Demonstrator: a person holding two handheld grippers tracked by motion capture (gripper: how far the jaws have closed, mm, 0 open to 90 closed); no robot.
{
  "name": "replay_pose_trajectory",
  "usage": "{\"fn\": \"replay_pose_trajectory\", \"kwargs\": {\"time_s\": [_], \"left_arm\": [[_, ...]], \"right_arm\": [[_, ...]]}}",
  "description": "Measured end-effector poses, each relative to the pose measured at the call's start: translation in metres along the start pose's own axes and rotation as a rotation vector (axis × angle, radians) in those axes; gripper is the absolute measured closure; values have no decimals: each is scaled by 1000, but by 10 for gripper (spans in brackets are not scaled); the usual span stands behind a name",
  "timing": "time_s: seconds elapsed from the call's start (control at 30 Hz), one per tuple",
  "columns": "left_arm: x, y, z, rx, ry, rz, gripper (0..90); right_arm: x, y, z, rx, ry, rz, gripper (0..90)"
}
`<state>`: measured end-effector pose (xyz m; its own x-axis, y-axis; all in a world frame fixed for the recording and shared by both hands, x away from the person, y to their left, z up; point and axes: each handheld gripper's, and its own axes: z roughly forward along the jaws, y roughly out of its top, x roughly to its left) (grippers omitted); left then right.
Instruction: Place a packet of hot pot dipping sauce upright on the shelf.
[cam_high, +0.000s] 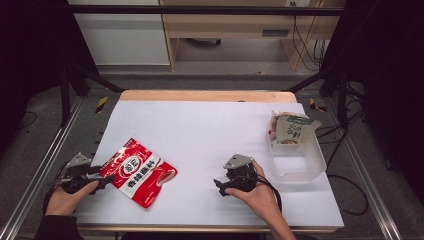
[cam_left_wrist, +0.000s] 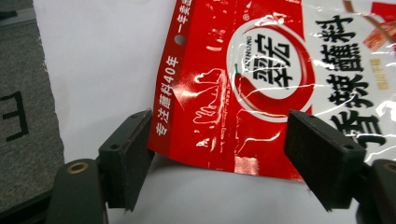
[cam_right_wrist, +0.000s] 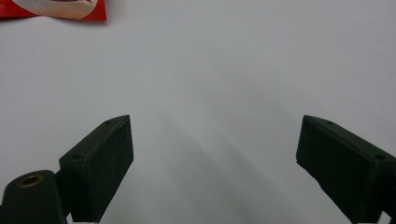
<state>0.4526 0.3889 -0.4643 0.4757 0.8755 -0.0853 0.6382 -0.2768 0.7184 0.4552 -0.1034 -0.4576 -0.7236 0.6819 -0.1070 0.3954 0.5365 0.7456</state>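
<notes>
A red and white sauce packet (cam_high: 137, 172) lies flat on the white table cover at the front left. My left gripper (cam_high: 102, 177) sits at the packet's left end. In the left gripper view its jaws stand apart on either side of the packet's (cam_left_wrist: 243, 93) short edge, and the left gripper (cam_left_wrist: 217, 135) is open, with no pad pressing the foil. My right gripper (cam_high: 220, 186) rests on the cover at the front middle, pointing left. In its own view the right gripper (cam_right_wrist: 215, 140) is open over bare cover, with a corner of the packet (cam_right_wrist: 56, 9) at the top left.
A clear plastic tub (cam_high: 300, 160) stands at the right side of the table, with a green and white packet (cam_high: 292, 130) propped in its far end. The white cover (cam_high: 210, 125) spans the table. Grey floor (cam_left_wrist: 23, 116) lies beyond its left edge.
</notes>
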Motion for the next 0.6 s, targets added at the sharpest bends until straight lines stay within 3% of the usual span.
{"fn": "replay_pose_trajectory", "kwargs": {"time_s": [0.17, 0.23, 0.27, 0.37, 0.6], "left_arm": [[-5, 1, -7, -14, -50, -21, 334], [-4, 1, -7, -17, -96, -46, 412], [-4, 1, -7, -15, -99, -51, 430], [-2, 3, -3, -3, -83, -58, 495], [-3, 11, 1, 25, -15, -49, 802]], "right_arm": [[0, 0, 0, 2, 5, 0, 119], [0, 0, 1, 5, 5, 1, 119], [0, 0, 1, 7, 5, -2, 120], [0, -1, 2, 10, 7, -4, 121], [0, 0, 2, 8, 17, -10, 126]]}}
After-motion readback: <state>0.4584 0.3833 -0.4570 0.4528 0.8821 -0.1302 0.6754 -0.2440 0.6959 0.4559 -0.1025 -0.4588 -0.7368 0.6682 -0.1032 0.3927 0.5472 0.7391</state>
